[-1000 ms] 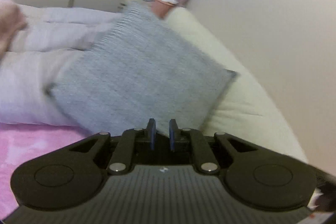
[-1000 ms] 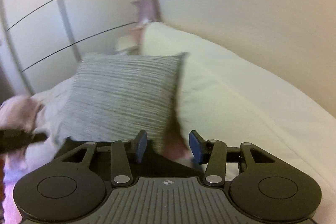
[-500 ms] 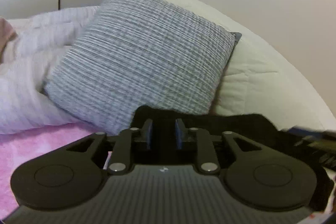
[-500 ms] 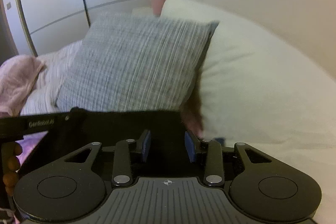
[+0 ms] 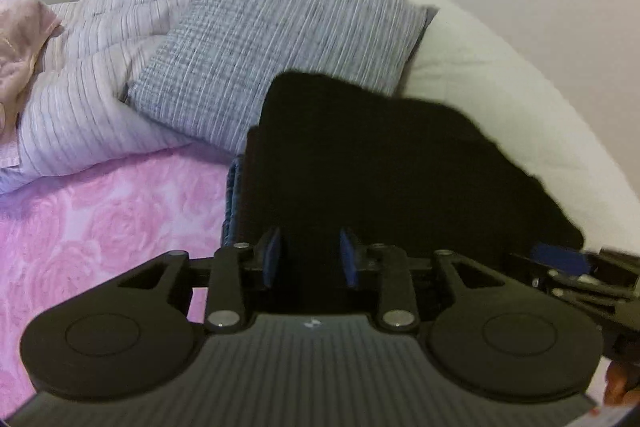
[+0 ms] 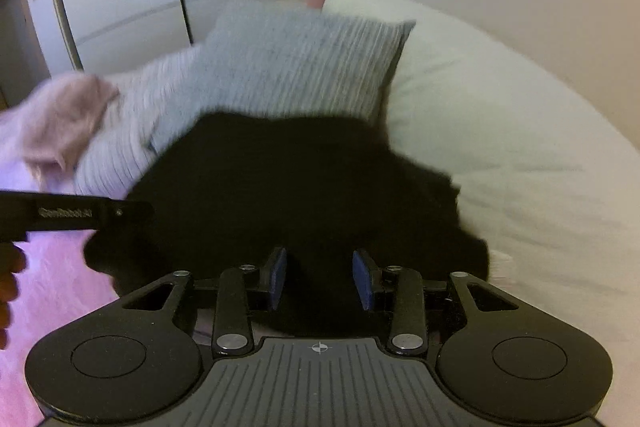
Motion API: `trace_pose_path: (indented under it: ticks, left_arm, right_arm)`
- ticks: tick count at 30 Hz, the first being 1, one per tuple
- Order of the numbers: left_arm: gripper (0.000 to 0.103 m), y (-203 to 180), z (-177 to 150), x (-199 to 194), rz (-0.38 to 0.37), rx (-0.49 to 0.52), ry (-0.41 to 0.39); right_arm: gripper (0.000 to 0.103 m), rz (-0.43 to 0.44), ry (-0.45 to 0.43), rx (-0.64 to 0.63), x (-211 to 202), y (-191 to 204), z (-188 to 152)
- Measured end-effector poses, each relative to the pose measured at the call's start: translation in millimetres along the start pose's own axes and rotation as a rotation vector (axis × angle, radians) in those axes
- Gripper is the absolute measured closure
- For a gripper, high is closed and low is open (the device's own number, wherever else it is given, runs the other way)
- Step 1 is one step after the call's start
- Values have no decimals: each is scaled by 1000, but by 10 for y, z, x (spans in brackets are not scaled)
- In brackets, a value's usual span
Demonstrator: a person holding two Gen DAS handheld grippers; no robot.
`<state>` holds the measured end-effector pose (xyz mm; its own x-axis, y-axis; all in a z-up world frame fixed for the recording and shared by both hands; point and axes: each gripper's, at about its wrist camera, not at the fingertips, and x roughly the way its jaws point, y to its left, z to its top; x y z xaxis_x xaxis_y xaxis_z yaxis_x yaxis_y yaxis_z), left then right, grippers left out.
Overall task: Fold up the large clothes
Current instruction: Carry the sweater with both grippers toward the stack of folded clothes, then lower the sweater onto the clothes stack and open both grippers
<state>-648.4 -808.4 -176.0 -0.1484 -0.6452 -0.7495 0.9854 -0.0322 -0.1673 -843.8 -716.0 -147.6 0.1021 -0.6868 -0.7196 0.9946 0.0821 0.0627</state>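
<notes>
Bed (image 5: 88, 211) with pink rose-print sheet; grey striped cushion (image 5: 280, 39) against a cream pillow (image 6: 500, 131); black garment (image 5: 384, 163) lying before the cushion; left gripper (image 5: 310, 259) and right gripper (image 6: 322, 277), jaws opening, garment between them, unpinched.

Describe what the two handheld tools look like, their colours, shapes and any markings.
Both match: the left tool and the right tool are matte black, with a ribbed grey centre plate, two round discs at the sides, silver pivot pins and blue fingertip pads. A small crosshair mark sits on the right one's plate. Pale lettering on the left's side is blurred.
</notes>
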Motion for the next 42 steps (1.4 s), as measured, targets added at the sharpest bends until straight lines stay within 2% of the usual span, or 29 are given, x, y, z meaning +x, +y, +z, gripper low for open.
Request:
trace_pose_path:
  ticks: [4, 7, 9, 11, 14, 19, 28, 34, 42]
  left_arm:
    - [73, -61, 60, -190, 26, 19, 0]
    - [69, -101, 69, -452, 42, 32, -6]
    - [63, -128, 61, -639, 48, 47, -2]
    - [49, -144, 29, -838, 44, 61, 0]
    - [35, -146, -58, -1138, 31, 76, 8]
    - [33, -136, -281, -1610, 8, 113, 19]
    - [33, -151, -711, -2178, -4, 150, 42]
    - [33, -132, -966, -2367, -13, 153, 72]
    - [33, -105, -1181, -2559, -32, 170, 86]
  right_arm:
    - [62, 4, 26, 28, -121, -8, 127]
    - [57, 6, 10, 33, -369, 26, 118]
    - [50, 11, 14, 44, -543, 55, 97]
    - [46, 29, 33, 54, -722, 82, 58]
    - [41, 48, 49, 72, -1000, 153, 2]
    - [40, 72, 96, 192, -1382, 189, -125]
    - [40, 49, 83, 217, -2115, 370, -362]
    - [40, 36, 82, 189, -2369, 565, -626]
    - [40, 18, 109, 173, -2471, 736, -882]
